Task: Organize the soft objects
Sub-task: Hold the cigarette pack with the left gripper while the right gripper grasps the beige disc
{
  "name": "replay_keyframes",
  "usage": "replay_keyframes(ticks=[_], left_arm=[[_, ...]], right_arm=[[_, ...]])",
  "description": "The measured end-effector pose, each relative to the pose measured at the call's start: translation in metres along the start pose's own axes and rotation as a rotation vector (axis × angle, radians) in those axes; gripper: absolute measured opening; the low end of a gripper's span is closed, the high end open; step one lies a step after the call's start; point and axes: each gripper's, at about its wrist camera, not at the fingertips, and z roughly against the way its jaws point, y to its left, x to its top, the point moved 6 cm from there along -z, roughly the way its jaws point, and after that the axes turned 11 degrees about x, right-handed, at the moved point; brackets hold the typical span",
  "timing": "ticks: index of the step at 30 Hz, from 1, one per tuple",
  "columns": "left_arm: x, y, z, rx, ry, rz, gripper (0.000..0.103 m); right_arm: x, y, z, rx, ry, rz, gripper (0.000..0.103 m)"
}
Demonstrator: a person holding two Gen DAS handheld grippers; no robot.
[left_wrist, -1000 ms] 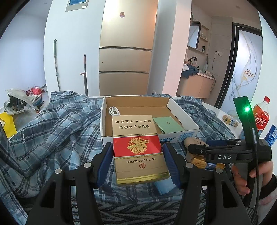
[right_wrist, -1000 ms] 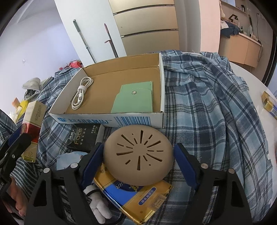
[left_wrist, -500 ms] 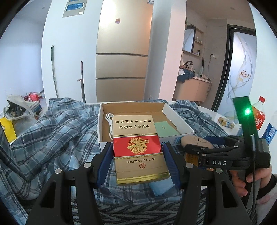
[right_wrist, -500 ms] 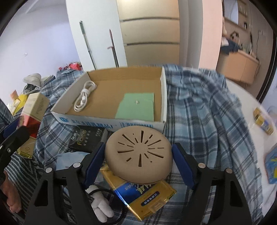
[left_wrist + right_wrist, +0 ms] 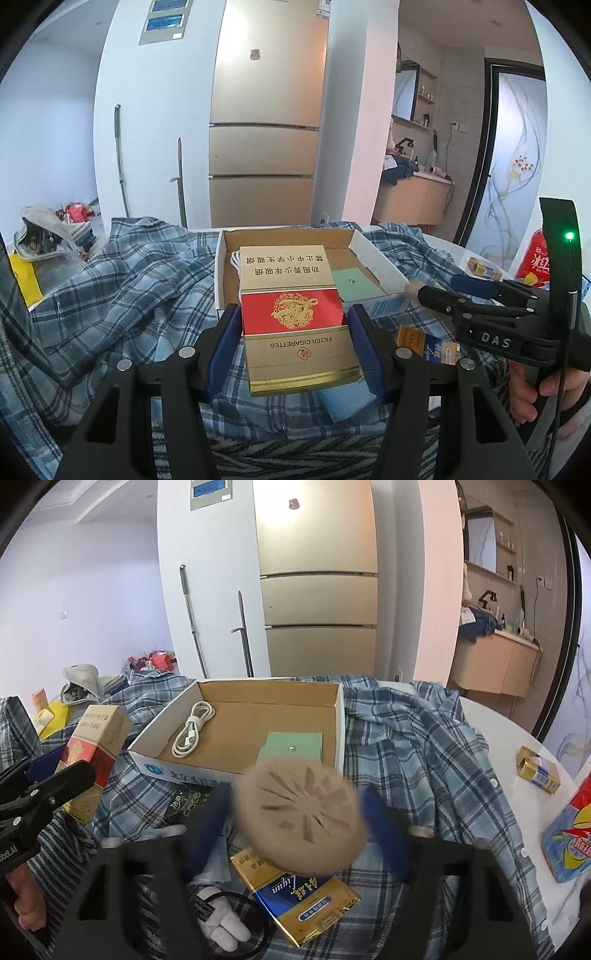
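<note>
The right claw (image 5: 297, 825) had risen since a moment earlier and its jaws were closing on the tan disc (image 5: 301, 814), a round, soft-looking pad with slits radiating from its middle (blurred here). It hung just short of the open cardboard box (image 5: 334, 707), above a glossy gold-and-blue pack (image 5: 310, 904) on the plaid shirt (image 5: 417, 760). The left claw (image 5: 293, 347) stayed clenched on the stiff red-and-gold cigarette carton (image 5: 291, 314), near the box.
</note>
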Motion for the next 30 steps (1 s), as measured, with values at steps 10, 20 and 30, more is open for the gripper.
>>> replay_keyframes(ticks=[10, 20, 30], left_arm=[[0.003, -0.003, 0.007, 0.022, -0.032, -0.02, 0.061], [-0.002, 0.001, -0.008, 0.032, 0.041, -0.005, 0.061], [-0.009, 0.003, -0.021, 0.007, 0.11, 0.011, 0.061]], right_arm=[[0.0, -0.009, 0.001, -0.016, -0.002, -0.025, 0.072], [-0.009, -0.001, -0.029, 0.054, 0.164, -0.04, 0.092], [-0.025, 0.006, -0.062, 0.038, 0.313, -0.009, 0.092]])
